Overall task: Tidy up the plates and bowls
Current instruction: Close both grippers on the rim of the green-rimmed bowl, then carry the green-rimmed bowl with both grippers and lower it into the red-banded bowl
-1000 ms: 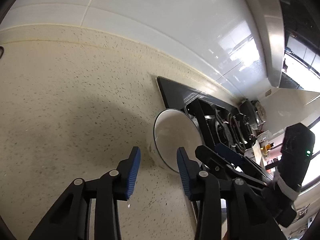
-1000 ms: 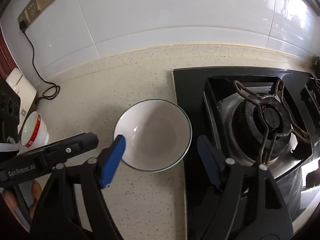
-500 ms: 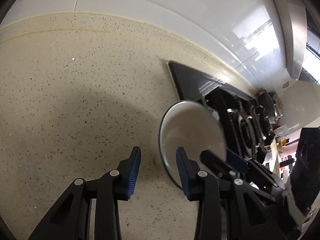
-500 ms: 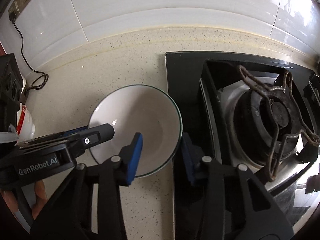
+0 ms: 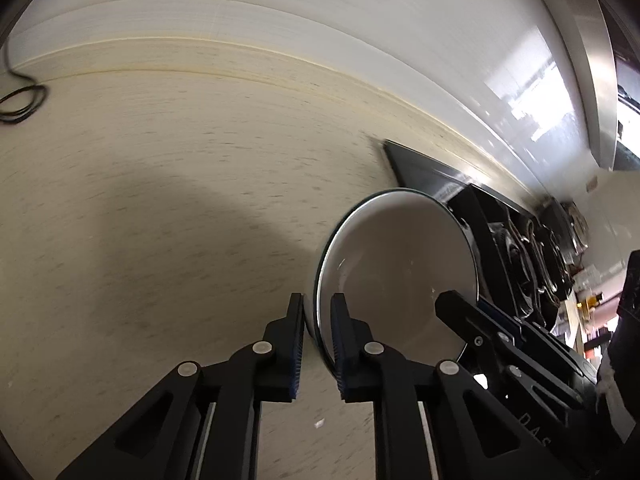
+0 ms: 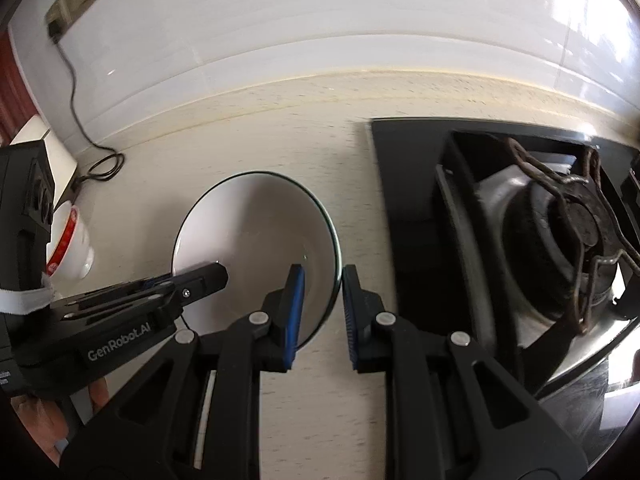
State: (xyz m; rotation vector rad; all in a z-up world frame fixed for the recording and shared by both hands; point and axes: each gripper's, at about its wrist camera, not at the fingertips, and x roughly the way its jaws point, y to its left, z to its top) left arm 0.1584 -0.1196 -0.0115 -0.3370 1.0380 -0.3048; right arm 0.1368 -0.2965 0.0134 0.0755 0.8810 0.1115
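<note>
Both grippers are on the same white bowl [image 6: 256,240], which sits on the speckled desk [image 5: 160,200] just left of the black gas hob [image 6: 500,220], centre of the right wrist view and lower right of centre in the left one. Left gripper [image 5: 316,332] has just been closing and is clamped on the bowl's near-left rim, one pad outside the wall, one inside; the rim runs straight down between them. Right gripper [image 6: 322,308] has also just been closing and is pinching the rim on the hob side, one blue pad inside the bowl, one outside. Opposite-rim grips make sense: a thin glazed wall held at one point would pivot, two points keep it level for a lift. Both grippers angle down onto the rim, so the pads bite on the wall rather than the lip alone. Whether the bowl is off the desk yet I can't tell; both frames are motion-blurred. Likely destination is the small red-banded bowl [image 6: 70,246] at the left edge of the right wrist view, beside the left gripper's body, if the plan is to nest or group bowls — that's a guess. A black cable [image 6: 96,168] lies coiled on the desk behind it, upper left, worth clearing. Risk: glazed rim slipping if the grips aren't raised together.
</note>
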